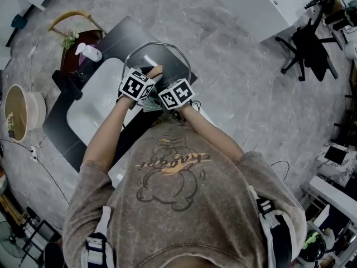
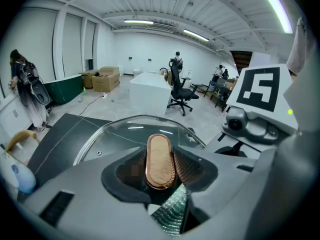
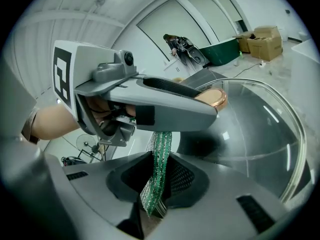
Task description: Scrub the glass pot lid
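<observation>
The glass pot lid stands on edge over the sink, its steel rim arching up. My left gripper is shut on the lid's copper-rimmed wooden knob, which sits between the ribbed pads. The clear dome of the glass pot lid spreads out beyond that knob. My right gripper is shut on a green glittery scrub cloth that hangs as a flat strip between its jaws. The cloth sits just under the left gripper, beside the lid's glass, and whether it touches the glass I cannot tell.
A white sink basin is set in a dark counter. A white soap bottle stands at the sink's far left, and a pale bowl sits on the floor to the left. An office chair stands far right.
</observation>
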